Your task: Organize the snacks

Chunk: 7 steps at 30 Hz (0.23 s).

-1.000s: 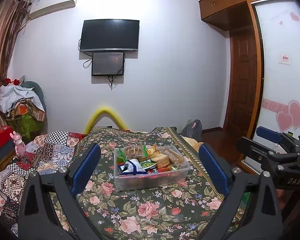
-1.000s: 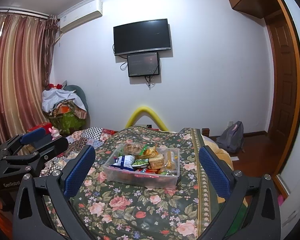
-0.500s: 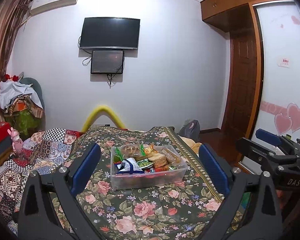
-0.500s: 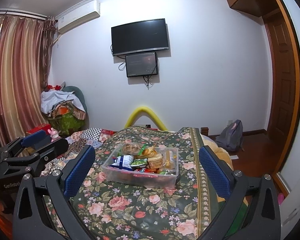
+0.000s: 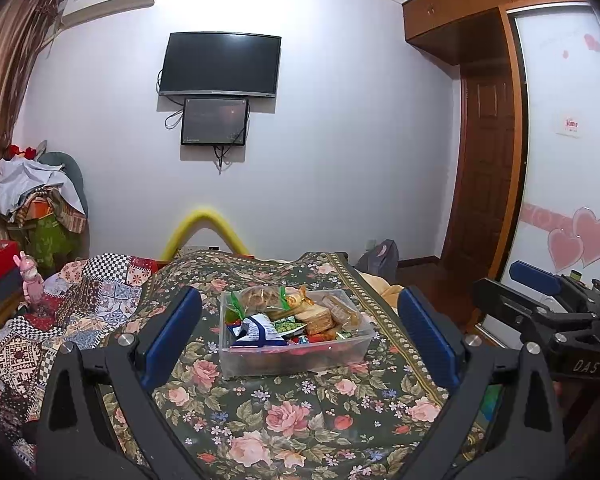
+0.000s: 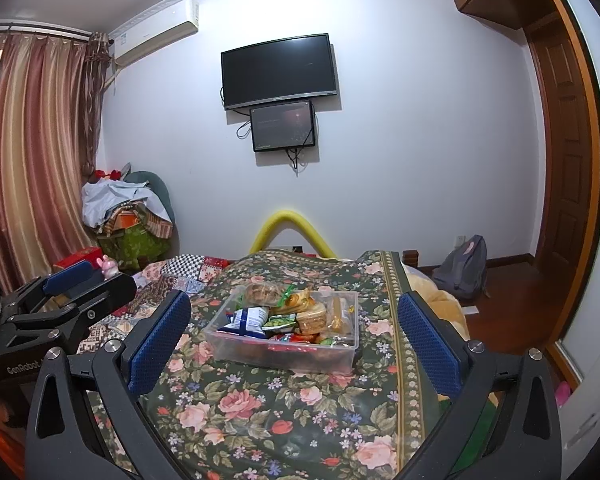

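A clear plastic bin [image 5: 296, 354] heaped with packaged snacks [image 5: 292, 316] sits on a bed under a floral bedspread [image 5: 284, 416], framed between the wide-spread, empty jaws of the left gripper [image 5: 298, 334]. The right gripper [image 6: 294, 330], its blue-padded jaws likewise parted and holding nothing, faces the same bin from a little to the right, short of it and not touching. Each camera catches the other tool at its edge: the left wrist view shows the right gripper's black frame at far right, the right wrist view the left gripper's at far left. Only the left wrist view takes in the wardrobe door with pink hearts [image 5: 568, 240]; only the right wrist view shows the full striped curtain [image 6: 32, 168] and a grey backpack [image 6: 462, 266] on the floor. A wall-mounted television [image 6: 278, 70] hangs above the bed's far end.
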Tool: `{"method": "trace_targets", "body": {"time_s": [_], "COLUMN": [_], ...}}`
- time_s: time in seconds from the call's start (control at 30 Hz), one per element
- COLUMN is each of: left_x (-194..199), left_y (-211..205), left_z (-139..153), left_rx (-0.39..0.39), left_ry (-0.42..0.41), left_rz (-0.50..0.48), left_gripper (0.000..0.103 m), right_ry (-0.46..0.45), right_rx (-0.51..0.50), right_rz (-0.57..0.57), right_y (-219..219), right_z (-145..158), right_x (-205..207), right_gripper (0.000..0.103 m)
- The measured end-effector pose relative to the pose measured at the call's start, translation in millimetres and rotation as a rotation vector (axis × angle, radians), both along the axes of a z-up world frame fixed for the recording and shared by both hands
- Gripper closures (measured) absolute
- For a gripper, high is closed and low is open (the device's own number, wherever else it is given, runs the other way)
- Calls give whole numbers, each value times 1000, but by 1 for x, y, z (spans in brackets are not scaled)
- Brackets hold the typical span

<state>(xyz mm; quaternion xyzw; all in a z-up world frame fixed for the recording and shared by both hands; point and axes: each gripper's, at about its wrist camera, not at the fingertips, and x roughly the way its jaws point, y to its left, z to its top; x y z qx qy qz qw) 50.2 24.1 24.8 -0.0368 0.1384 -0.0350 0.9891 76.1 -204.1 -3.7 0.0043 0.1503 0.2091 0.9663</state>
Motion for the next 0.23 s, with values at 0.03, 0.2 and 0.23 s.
{"method": "trace_targets", "body": {"time_s": [0.03, 0.2, 0.23], "left_x": [0, 1, 1], "left_y": [0, -4, -5], "left_z": [0, -1, -1], "left_rx": [1, 12, 12], "left_ry": [1, 4, 4], "left_rz": [-3, -12, -11], "left_gripper": [3, 3, 3], "right_ry": [0, -1, -1], "right_rx": [0, -1, 0], "right_rz": [0, -1, -2], "right_y": [0, 0, 0], "right_z": [0, -1, -1], "right_x": [0, 1, 0], "right_gripper": [0, 0, 0]}}
